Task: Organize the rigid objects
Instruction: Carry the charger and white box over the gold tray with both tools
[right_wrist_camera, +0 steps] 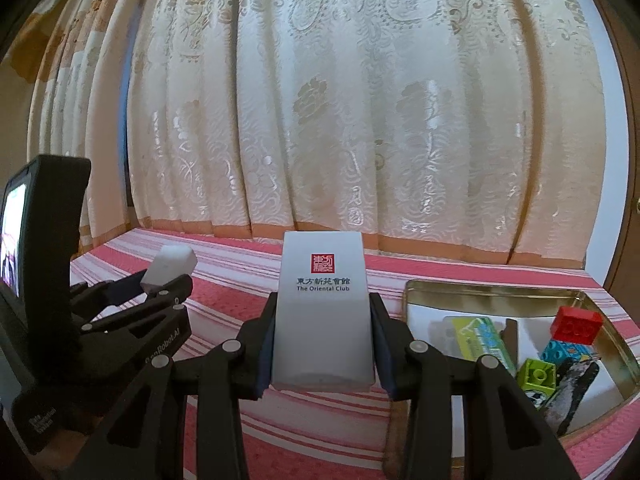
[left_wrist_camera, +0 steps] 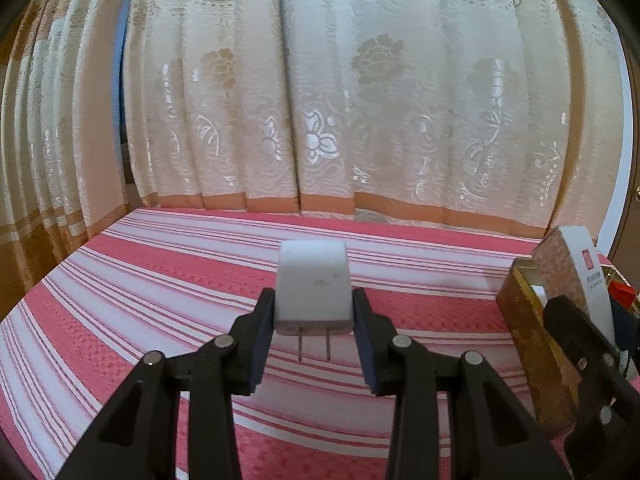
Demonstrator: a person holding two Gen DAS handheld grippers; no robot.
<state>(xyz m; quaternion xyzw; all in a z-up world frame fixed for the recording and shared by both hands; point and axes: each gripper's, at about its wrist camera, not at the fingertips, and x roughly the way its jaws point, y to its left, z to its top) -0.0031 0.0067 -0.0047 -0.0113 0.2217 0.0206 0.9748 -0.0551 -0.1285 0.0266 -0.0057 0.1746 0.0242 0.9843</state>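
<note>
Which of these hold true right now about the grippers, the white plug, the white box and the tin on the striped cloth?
1. The left gripper clamps a white two-prong plug adapter. True.
2. The right gripper is empty. False: it grips a white printed cardboard box.
3. A red toy brick lies inside the gold metal tin. True.
4. The tin holds nothing else. False: a green brick and a blue brick lie there too.
</note>
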